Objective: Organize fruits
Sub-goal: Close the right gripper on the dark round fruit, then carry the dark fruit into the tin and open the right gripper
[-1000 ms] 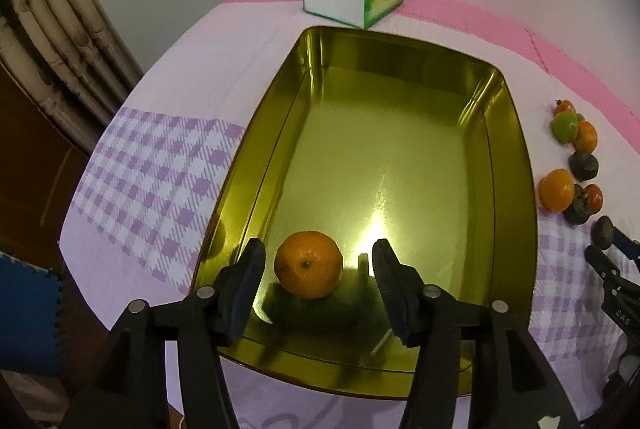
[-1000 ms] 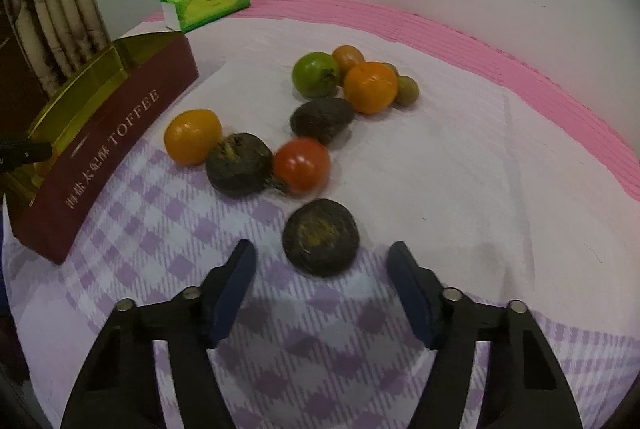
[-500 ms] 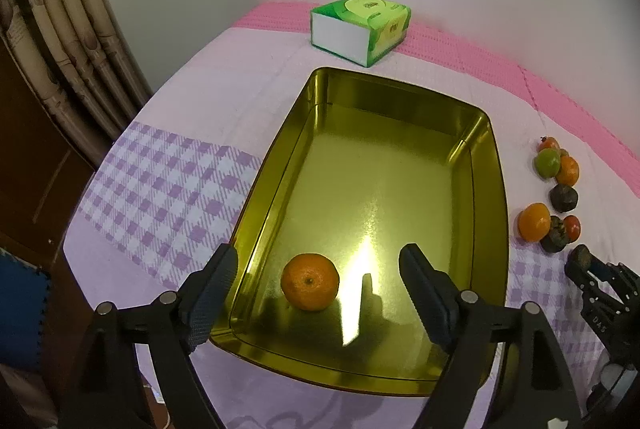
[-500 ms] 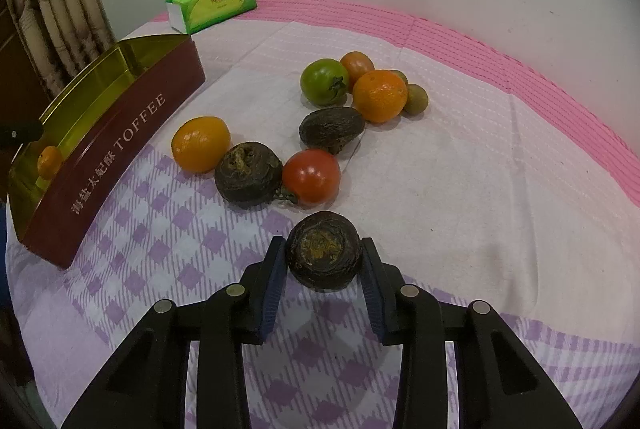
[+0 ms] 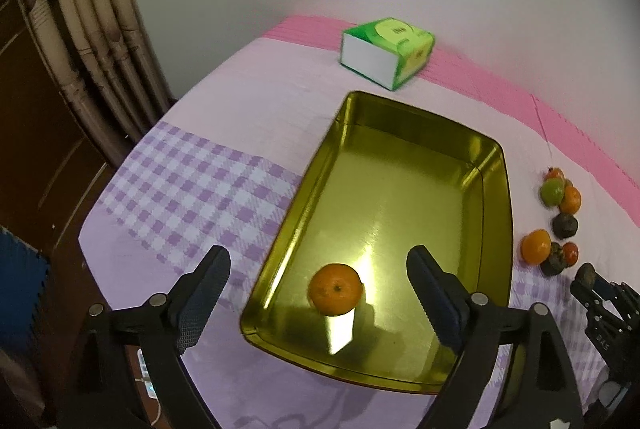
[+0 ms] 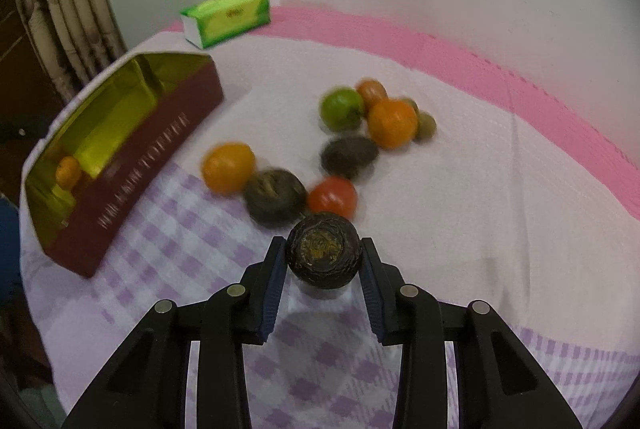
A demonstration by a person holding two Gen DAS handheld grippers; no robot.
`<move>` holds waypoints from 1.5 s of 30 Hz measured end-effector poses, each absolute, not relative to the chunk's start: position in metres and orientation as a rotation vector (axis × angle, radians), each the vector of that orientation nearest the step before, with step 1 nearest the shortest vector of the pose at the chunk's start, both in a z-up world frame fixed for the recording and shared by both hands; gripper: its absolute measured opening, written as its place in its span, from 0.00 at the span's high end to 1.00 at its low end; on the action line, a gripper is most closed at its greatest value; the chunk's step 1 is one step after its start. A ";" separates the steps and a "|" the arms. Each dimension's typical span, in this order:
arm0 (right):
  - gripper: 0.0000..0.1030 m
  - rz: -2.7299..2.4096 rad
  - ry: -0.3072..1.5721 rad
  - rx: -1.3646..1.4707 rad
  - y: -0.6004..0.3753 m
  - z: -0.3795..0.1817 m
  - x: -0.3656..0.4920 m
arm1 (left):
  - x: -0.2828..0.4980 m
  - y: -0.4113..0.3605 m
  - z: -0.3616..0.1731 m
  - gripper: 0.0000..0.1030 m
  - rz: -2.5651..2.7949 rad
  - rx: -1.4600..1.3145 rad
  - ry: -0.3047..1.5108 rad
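Observation:
My left gripper (image 5: 318, 269) is open and empty, raised above the near end of the gold tin tray (image 5: 492, 189). An orange tangerine (image 5: 335, 289) lies in the tray's near end. My right gripper (image 6: 324, 257) is shut on a dark wrinkled round fruit (image 6: 324, 255) and holds it above the cloth. Behind it lie an orange fruit (image 6: 228, 167), a dark fruit (image 6: 274, 197), a red tomato (image 6: 333, 197), another dark fruit (image 6: 349, 156), a green fruit (image 6: 341, 107) and an orange (image 6: 392, 123). The tray (image 6: 132, 157) stands to the left in the right wrist view.
A green tissue box (image 5: 387, 52) stands beyond the tray near the wall. The table edge runs along the left, with a curtain (image 5: 92, 41) and dark furniture beyond. The fruit pile (image 5: 554, 217) lies right of the tray. A pink mat borders the far side.
My left gripper opened wide, let go of the tangerine in the tray and drew back upward. My right gripper closed on the dark fruit and lifted it off the cloth.

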State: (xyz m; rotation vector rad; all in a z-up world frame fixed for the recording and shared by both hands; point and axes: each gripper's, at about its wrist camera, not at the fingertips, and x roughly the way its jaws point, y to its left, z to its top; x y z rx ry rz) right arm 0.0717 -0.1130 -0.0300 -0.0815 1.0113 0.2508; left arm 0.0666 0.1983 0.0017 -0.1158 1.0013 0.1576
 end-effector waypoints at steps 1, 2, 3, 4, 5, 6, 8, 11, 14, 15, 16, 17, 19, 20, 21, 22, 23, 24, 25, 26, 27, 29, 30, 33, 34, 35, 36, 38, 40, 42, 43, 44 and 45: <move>0.64 0.265 1.001 -0.080 -0.108 -0.024 0.072 | 0.066 0.200 0.003 0.14 0.164 -0.122 0.996; 0.64 0.280 0.993 -0.082 -0.102 -0.019 0.072 | 0.066 0.203 0.005 0.13 0.174 -0.127 0.992; 0.64 0.299 0.986 -0.083 -0.095 -0.014 0.074 | 0.065 0.207 0.006 0.13 0.187 -0.134 0.986; 0.64 0.318 0.978 -0.084 -0.088 -0.009 0.075 | 0.064 0.211 0.008 0.12 0.201 -0.144 0.979; 0.64 0.344 0.969 -0.087 -0.078 -0.003 0.076 | 0.063 0.215 0.010 0.12 0.210 -0.153 0.974; 0.64 0.364 0.964 -0.090 -0.071 0.001 0.077 | 0.062 0.218 0.012 0.12 0.222 -0.162 0.970; 0.64 0.408 0.957 -0.095 -0.051 0.007 0.080 | 0.058 0.228 0.015 0.12 0.251 -0.189 0.959; 0.64 0.477 0.950 -0.110 -0.019 0.012 0.084 | 0.053 0.242 0.017 0.12 0.289 -0.216 0.949; 0.64 0.537 0.951 -0.134 0.014 0.013 0.088 | 0.048 0.249 0.020 0.12 0.366 -0.192 0.924; 0.64 0.555 0.953 -0.145 0.025 0.011 0.089 | 0.048 0.251 0.021 0.11 0.377 -0.188 0.920; 0.64 0.570 0.957 -0.158 0.035 0.009 0.090 | 0.047 0.253 0.021 0.09 0.379 -0.195 0.919; 0.64 0.584 0.962 -0.170 0.045 0.006 0.090 | 0.047 0.256 0.021 0.09 0.380 -0.208 0.919; 0.64 0.605 0.977 -0.191 0.060 0.001 0.090 | 0.047 0.258 0.020 0.09 0.383 -0.215 0.922; 0.64 0.613 0.982 -0.205 0.067 -0.002 0.090 | 0.048 0.259 0.019 0.09 0.387 -0.212 0.924; 0.64 0.618 0.987 -0.217 0.072 -0.005 0.090 | 0.048 0.259 0.019 0.09 0.390 -0.212 0.926; 0.64 0.621 0.996 -0.229 0.078 -0.009 0.091 | 0.049 0.260 0.018 0.09 0.389 -0.215 0.927; 0.64 0.624 1.005 -0.238 0.082 -0.012 0.092 | 0.048 0.260 0.018 0.09 0.390 -0.216 0.928; 0.64 0.624 1.011 -0.246 0.085 -0.016 0.093 | 0.048 0.260 0.018 0.09 0.391 -0.218 0.928; 0.64 0.625 1.017 -0.254 0.087 -0.019 0.094 | 0.048 0.260 0.018 0.09 0.392 -0.219 0.929; 0.64 0.624 1.024 -0.262 0.090 -0.022 0.094 | 0.049 0.261 0.017 0.09 0.391 -0.221 0.931; 0.64 0.623 1.029 -0.268 0.091 -0.024 0.095 | 0.050 0.261 0.017 0.09 0.390 -0.222 0.932; 0.64 0.619 1.042 -0.274 0.093 -0.030 0.098 | 0.050 0.261 0.017 0.09 0.388 -0.224 0.934; 0.64 0.615 1.046 -0.276 0.093 -0.031 0.098 | 0.051 0.261 0.016 0.08 0.387 -0.224 0.935; 0.64 0.607 1.058 -0.288 0.094 -0.036 0.100 | 0.050 0.261 0.016 0.09 0.385 -0.223 0.936; 0.64 0.605 1.063 -0.290 0.094 -0.038 0.101 | 0.050 0.260 0.016 0.09 0.385 -0.223 0.936; 0.64 0.607 1.067 -0.290 0.093 -0.039 0.100 | 0.050 0.260 0.016 0.09 0.384 -0.222 0.936; 0.64 0.607 1.065 -0.295 0.094 -0.039 0.099 | 0.050 0.260 0.016 0.09 0.383 -0.222 0.937; 0.64 0.604 1.062 -0.307 0.094 -0.039 0.098 | 0.050 0.260 0.015 0.09 0.382 -0.221 0.939; 0.64 0.606 1.062 -0.315 0.094 -0.039 0.096 | 0.050 0.259 0.014 0.09 0.383 -0.222 0.940; 0.64 0.603 1.059 -0.323 0.093 -0.039 0.095 | 0.051 0.259 0.014 0.09 0.385 -0.224 0.942; 0.64 0.600 1.059 -0.322 0.092 -0.040 0.096 | 0.050 0.259 0.014 0.08 0.384 -0.225 0.942; 0.64 0.596 1.059 -0.323 0.092 -0.040 0.096 | 0.051 0.259 0.014 0.09 0.383 -0.223 0.942; 0.64 0.592 1.059 -0.328 0.092 -0.041 0.097 | 0.051 0.259 0.014 0.08 0.383 -0.222 0.942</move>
